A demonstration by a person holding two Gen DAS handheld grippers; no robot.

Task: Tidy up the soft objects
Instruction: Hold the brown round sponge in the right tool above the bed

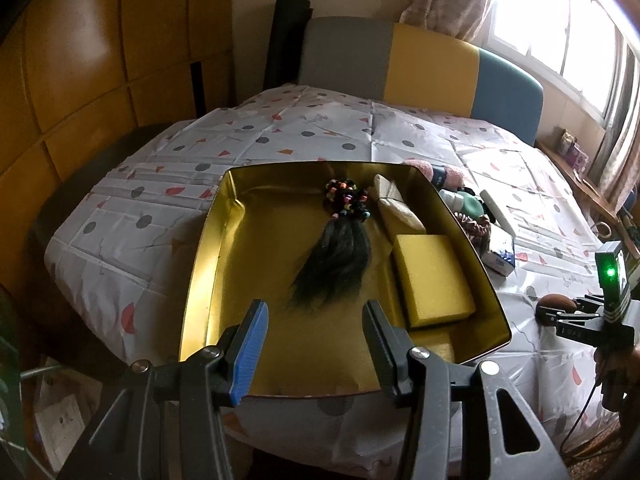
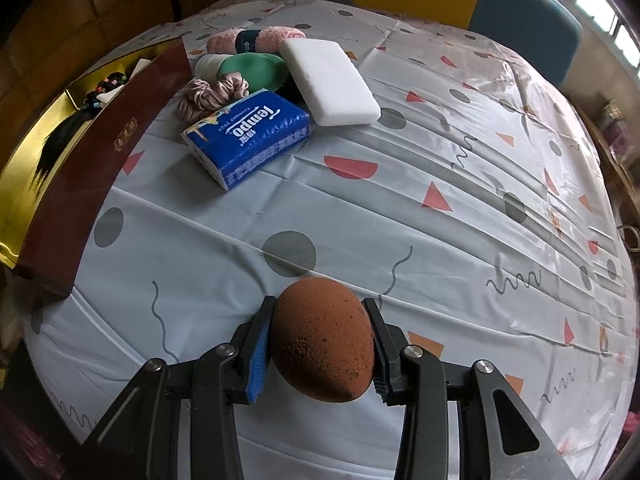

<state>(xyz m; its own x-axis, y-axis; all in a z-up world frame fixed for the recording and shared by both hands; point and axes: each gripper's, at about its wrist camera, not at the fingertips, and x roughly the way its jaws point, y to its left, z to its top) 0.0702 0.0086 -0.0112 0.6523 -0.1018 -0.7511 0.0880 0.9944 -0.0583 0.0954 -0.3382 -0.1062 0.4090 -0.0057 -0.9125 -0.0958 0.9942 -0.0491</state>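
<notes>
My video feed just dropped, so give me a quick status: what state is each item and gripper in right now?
Left gripper: open, empty, over the tin.
Right gripper: shut on the brown sponge.
Tin: open, lid off.
Hairpiece: flat in the tin.
Yellow sponge: in the tin.
Tissue pack: on the tablecloth, outside the tin.
White sponge: outside, propped on the pile.

One gold tin; three sponges: yellow, white, brown; one hairpiece; one tissue pack; one scrunchie.
</notes>
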